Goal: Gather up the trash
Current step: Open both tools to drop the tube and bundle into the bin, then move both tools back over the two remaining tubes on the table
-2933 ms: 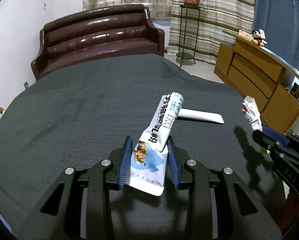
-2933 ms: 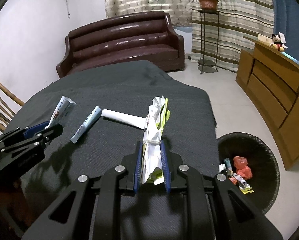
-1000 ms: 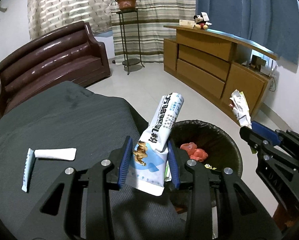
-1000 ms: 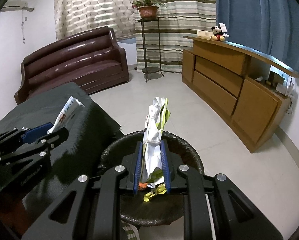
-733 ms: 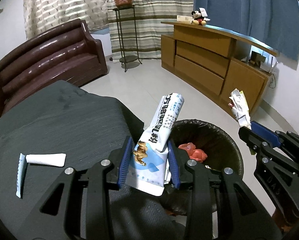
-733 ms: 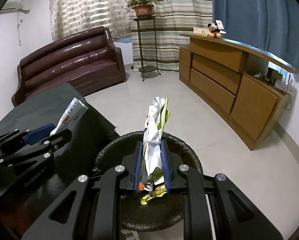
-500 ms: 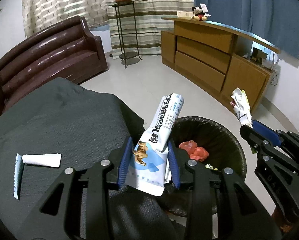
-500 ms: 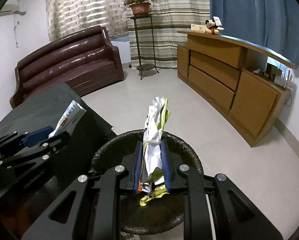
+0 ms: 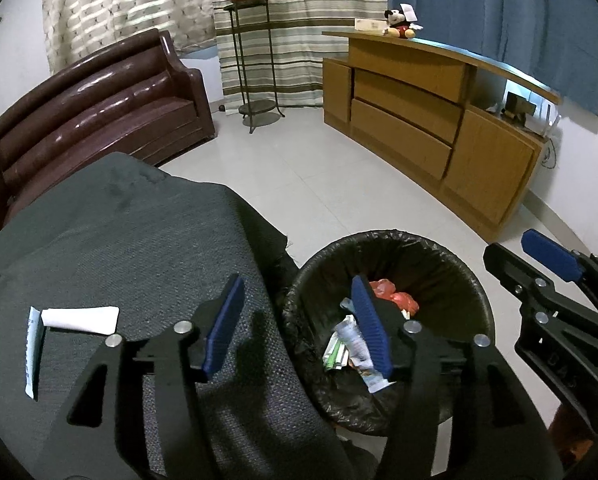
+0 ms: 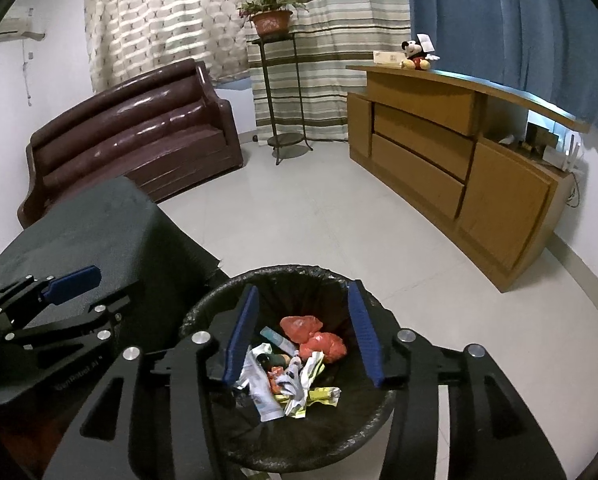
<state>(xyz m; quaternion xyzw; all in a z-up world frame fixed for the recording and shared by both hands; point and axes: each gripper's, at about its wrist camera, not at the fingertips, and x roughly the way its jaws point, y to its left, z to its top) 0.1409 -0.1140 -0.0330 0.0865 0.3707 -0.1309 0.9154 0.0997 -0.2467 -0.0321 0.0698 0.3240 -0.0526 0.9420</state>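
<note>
pale floor tiles (image 10: 299, 216) run from the brown sofa (image 10: 131, 136) to the wooden cabinet (image 10: 451, 160), and a table under a dark grey cloth (image 9: 111, 248) stands close beside the black lined trash bin (image 10: 267, 276). both tools hang above that bin. the left gripper (image 9: 297, 324) has its jaws about half way apart, they have just been opening, and nothing is between the blue pads; one pad is over the cloth edge and the other over the bin. the right gripper (image 10: 302, 334) also has jaws that have just been opening, and they are empty too, with the bin mouth directly under them. inside the bin lies the dropped trash: a white and blue packet (image 9: 357, 346), crumpled white and yellow-green wrappers (image 10: 299, 384) and red plastic pieces (image 10: 319, 338), all loose on the bottom. so i judge the step in hand is the release into the bin, and it looks done for these pieces. the task is not finished, because a white tube (image 9: 81, 319) and a thin blue and white sachet (image 9: 31, 350) are on the cloth, touching at one end, well apart from the bin. the next move, i think, calls for swinging a gripper back over the table with the jaws open, lowering it flat to the cloth, and closing on the tube or the sachet across its narrow side, since both lie flat and thin and could slip.
</note>
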